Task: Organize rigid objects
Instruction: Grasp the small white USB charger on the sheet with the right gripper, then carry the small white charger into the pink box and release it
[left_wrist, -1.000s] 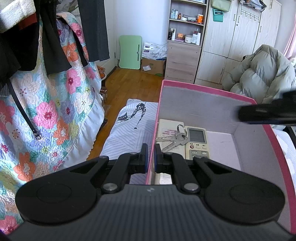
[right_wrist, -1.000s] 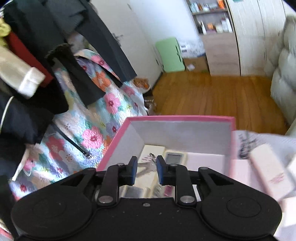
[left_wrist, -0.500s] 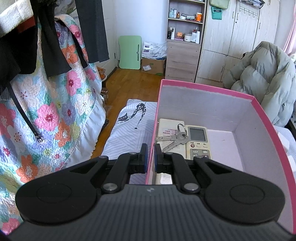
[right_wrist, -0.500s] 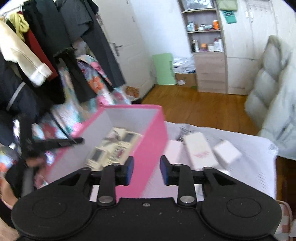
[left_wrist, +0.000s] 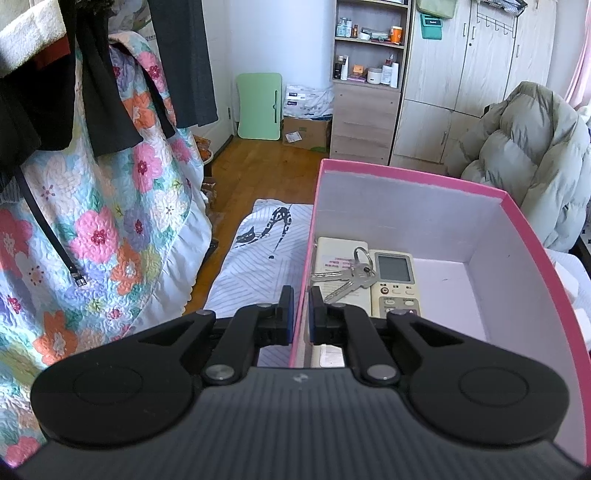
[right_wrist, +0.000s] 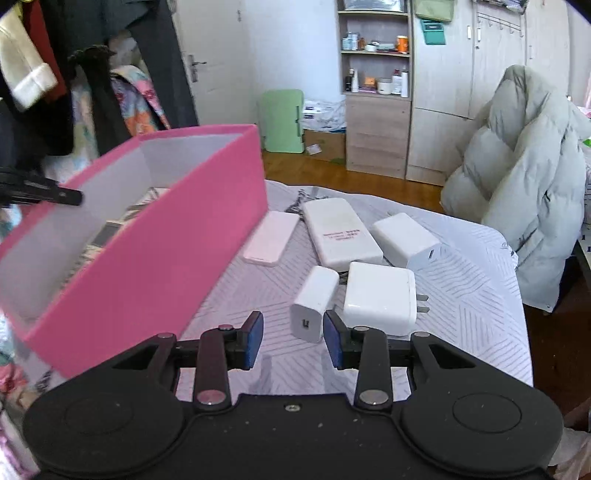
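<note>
My left gripper (left_wrist: 300, 314) is shut on the left wall of the pink box (left_wrist: 424, 175). Inside the box lie a white remote (left_wrist: 395, 280), a cream device (left_wrist: 334, 258) and a bunch of keys (left_wrist: 351, 277). In the right wrist view the pink box (right_wrist: 166, 258) stands at the left, with the left gripper's tip (right_wrist: 55, 194) at its far rim. My right gripper (right_wrist: 293, 341) is open and empty, just in front of a small white charger (right_wrist: 314, 302). Beside it lie a square white charger (right_wrist: 380, 295), a white power bank (right_wrist: 341, 232), a pink slab (right_wrist: 271, 238) and another white adapter (right_wrist: 404, 240).
The objects lie on a grey-striped cloth over a small table (right_wrist: 461, 288). A padded grey coat (right_wrist: 524, 192) hangs at the right. A floral quilt (left_wrist: 92, 221) and hanging clothes stand at the left. A shelf unit (left_wrist: 365, 92) and wooden floor lie behind.
My right gripper swung from over the box to the right, down toward the chargers, and its jaws opened wider. The left gripper stayed clamped on the box wall.
</note>
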